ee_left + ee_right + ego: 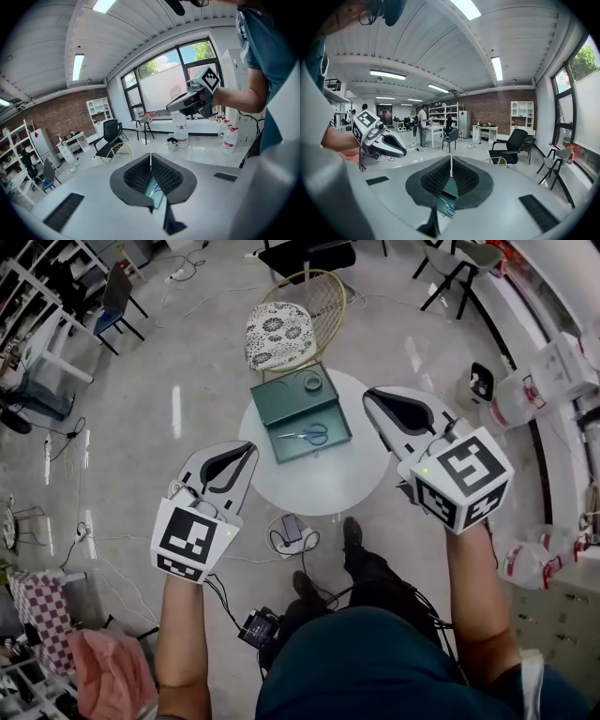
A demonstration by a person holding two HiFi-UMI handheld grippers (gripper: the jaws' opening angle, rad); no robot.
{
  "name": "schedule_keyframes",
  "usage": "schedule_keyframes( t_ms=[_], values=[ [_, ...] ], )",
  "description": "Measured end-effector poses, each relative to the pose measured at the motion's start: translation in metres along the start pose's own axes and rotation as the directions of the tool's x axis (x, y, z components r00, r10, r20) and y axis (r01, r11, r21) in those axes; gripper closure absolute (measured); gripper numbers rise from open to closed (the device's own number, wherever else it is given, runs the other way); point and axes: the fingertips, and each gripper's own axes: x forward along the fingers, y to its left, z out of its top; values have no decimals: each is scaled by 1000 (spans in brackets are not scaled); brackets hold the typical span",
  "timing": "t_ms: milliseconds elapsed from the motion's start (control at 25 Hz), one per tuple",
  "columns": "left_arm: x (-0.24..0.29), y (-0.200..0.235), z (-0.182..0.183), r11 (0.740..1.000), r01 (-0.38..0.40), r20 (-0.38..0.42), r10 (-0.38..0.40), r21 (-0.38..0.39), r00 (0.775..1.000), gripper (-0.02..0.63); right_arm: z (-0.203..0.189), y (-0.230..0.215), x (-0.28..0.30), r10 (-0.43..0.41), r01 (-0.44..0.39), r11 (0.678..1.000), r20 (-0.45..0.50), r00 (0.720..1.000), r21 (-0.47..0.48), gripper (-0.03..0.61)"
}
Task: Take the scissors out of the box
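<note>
A dark green box [323, 442] lies open on the round white table [361, 484], its lid [281, 401] folded back. Blue-handled scissors [309, 435] rest inside the box, and a small ring [312, 382] sits on the lid. My left gripper [251, 445] hovers at the table's left edge, shut and empty. To the right of the box, my right gripper [367, 392] is also shut and holds nothing. In the left gripper view the scissors [154, 189] show below the closed jaws [150, 154]. The right gripper view shows the scissors [446, 206] under its closed jaws [451, 158].
A wire chair with a patterned cushion [278, 332] stands just behind the table. A phone and cables [291, 528] lie on the floor under the table's near edge. Water jugs [511, 399] line the right wall. The person's legs are close to the table.
</note>
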Motion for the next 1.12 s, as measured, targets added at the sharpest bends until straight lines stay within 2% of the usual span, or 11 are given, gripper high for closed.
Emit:
schedule_keyframes(
  t_ms=[320, 600, 880, 1000, 1120],
  values=[
    [56, 2, -24, 999, 45, -74, -45, 2, 996, 592, -42, -41, 6, -25, 26, 998, -27, 999, 64, 540],
    [111, -8, -49, 994, 113, -151, -111, 8, 982, 592, -82, -75, 3, -40, 46, 992, -54, 998, 118, 540],
    [172, -17, -88, 983, 182, -238, -178, -4, 955, 587, -125, -105, 4, -52, 66, 984, -84, 995, 165, 540],
    [196, -19, -108, 977, 211, -281, -206, -11, 937, 508, -146, -114, 6, -53, 71, 980, -101, 993, 186, 540],
    [221, -22, -129, 970, 244, -325, -233, -9, 917, 488, -165, -123, 7, -58, 82, 975, -119, 991, 206, 540]
  ],
)
